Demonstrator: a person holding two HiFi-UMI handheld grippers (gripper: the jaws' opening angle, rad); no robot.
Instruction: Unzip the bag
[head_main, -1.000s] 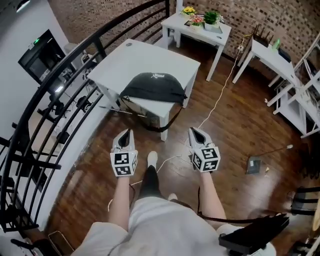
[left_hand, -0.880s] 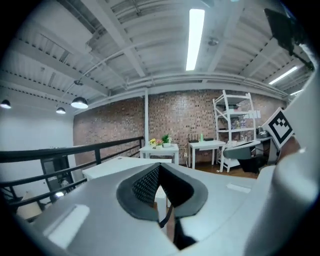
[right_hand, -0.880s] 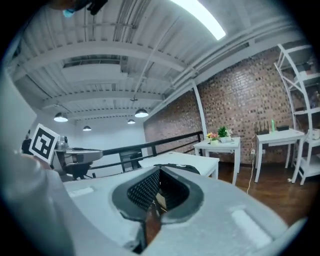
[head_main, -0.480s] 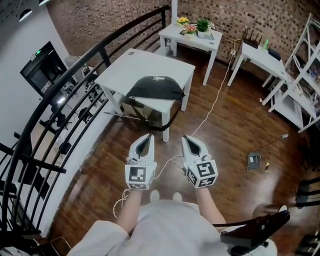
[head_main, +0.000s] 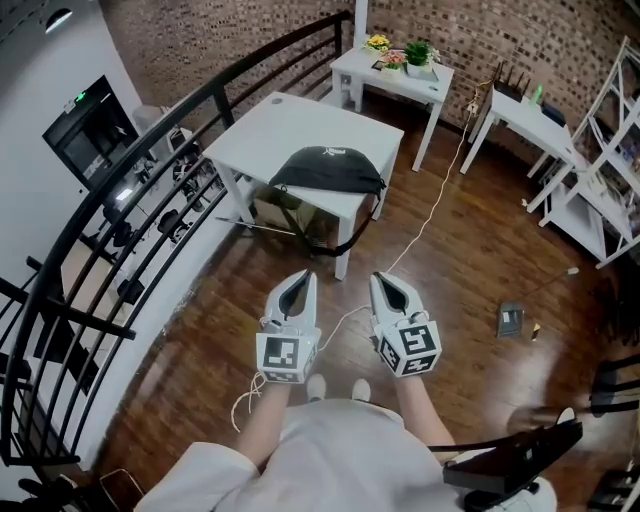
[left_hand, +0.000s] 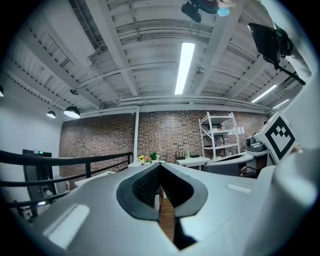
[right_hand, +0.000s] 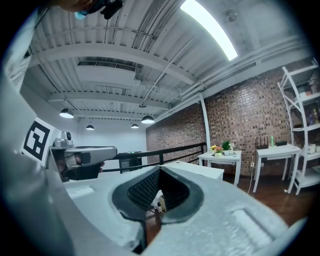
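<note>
A black bag lies on the near edge of a white table in the head view, a strap hanging down below it. My left gripper and right gripper are held side by side over the wood floor, well short of the table, both shut and empty. In the left gripper view the left gripper points level at the brick wall, jaws together. The right gripper also has its jaws together, and the white table shows beyond them. The bag is hidden in both gripper views.
A black railing runs along the left. A smaller white table with plants stands behind, another white table and shelving at the right. A white cable crosses the floor. A cardboard box sits under the table.
Both grippers came closer together and tipped forward. The view shifted slightly, so the table and bag now sit a little farther right.
</note>
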